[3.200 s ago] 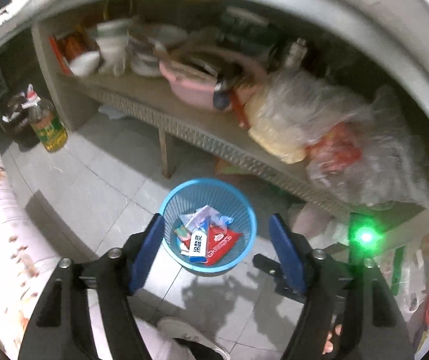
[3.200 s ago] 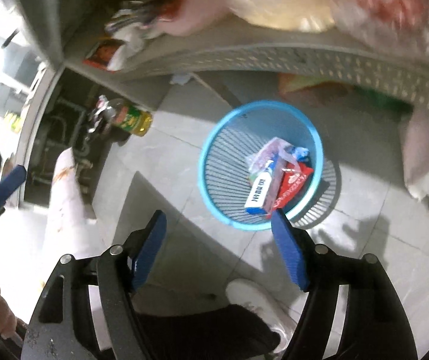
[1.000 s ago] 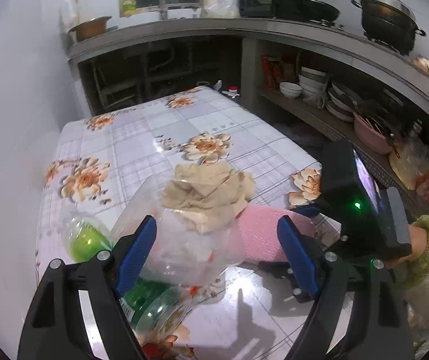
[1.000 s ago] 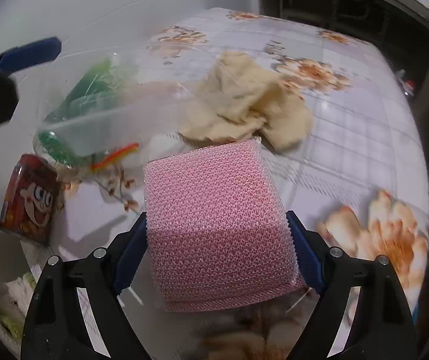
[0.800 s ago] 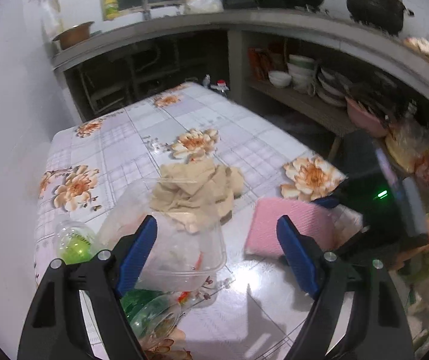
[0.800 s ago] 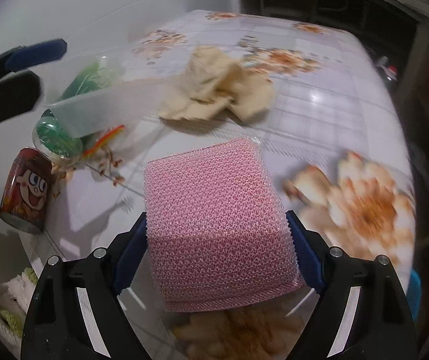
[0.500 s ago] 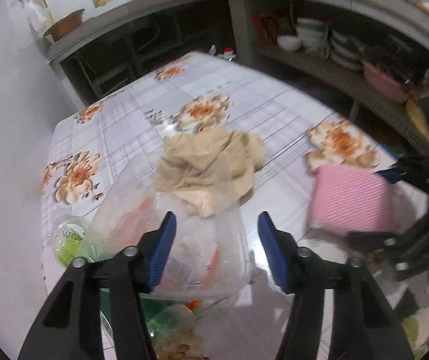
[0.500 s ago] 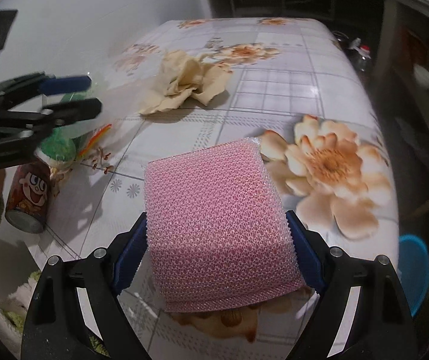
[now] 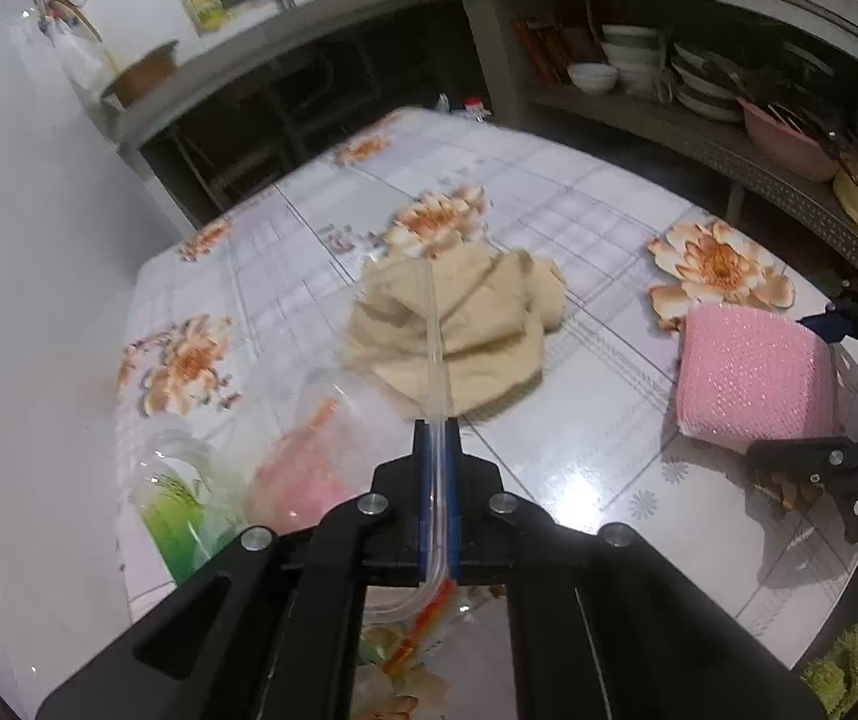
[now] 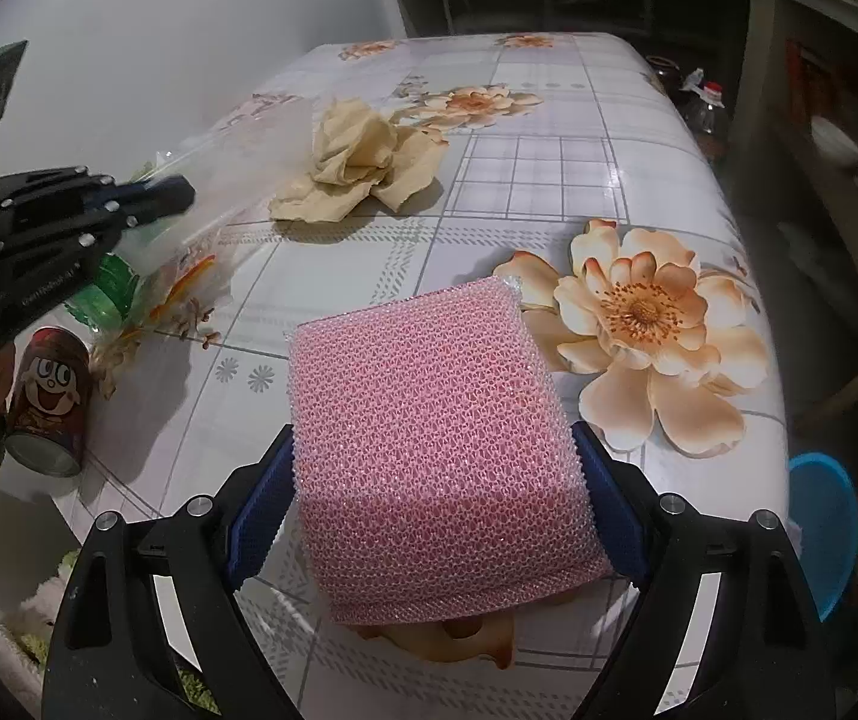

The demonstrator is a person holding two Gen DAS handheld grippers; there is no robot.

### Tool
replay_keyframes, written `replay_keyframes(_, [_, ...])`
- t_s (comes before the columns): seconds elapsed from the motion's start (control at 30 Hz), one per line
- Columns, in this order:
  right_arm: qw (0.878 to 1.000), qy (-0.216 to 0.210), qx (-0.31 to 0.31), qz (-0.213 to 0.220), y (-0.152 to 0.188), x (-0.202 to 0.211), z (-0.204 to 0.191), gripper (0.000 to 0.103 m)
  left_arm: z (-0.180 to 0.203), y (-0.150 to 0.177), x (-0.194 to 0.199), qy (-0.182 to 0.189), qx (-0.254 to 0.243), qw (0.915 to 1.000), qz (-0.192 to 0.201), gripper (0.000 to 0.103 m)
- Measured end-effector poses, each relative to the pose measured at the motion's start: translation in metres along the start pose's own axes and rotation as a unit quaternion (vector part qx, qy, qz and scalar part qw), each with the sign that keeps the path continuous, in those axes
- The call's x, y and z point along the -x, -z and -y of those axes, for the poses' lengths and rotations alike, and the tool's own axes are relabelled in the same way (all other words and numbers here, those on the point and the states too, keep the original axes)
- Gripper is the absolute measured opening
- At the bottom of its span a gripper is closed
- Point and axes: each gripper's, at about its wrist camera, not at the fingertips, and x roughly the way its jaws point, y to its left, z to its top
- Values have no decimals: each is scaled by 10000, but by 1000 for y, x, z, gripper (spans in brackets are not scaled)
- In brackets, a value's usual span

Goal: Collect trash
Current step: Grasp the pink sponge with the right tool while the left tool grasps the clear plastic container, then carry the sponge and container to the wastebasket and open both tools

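The left gripper (image 9: 436, 438) has been closed since a second ago and is now pinched on the clear plastic container (image 9: 432, 324) rim over the floral table (image 9: 579, 222); the pink sponge (image 10: 438, 450) is gripped by the right gripper (image 10: 438, 480), beside crumpled beige paper (image 10: 357, 162)

The left gripper (image 9: 440, 444), wide open around the clear plastic container (image 9: 309, 450) a moment ago, has shut flat on the container's rim, and the thin transparent edge now runs up between its blue pads (image 9: 426, 480) towards the beige crumpled cloth (image 9: 459, 330); both cameras have swung from the blue waste basket (image 10: 822, 534) on the floor, seen earlier, to the flowered table (image 10: 549, 180); the right gripper (image 10: 438, 504), then empty above the basket, now clamps the pink mesh sponge (image 10: 435, 450), carried away from the cloth towards the table's big orange flower
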Motion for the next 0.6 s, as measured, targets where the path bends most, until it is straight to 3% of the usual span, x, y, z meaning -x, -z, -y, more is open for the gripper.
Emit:
replay_keyframes(0.37, [9999, 92, -19, -113, -2, -4, -2, 89, -10, -3, 38, 62, 382, 9971, 648, 3])
replay_keyframes(0.6, [9998, 12, -203, -47, -6, -6, 3, 89, -11, -4, 68, 304, 661, 9915, 1079, 3])
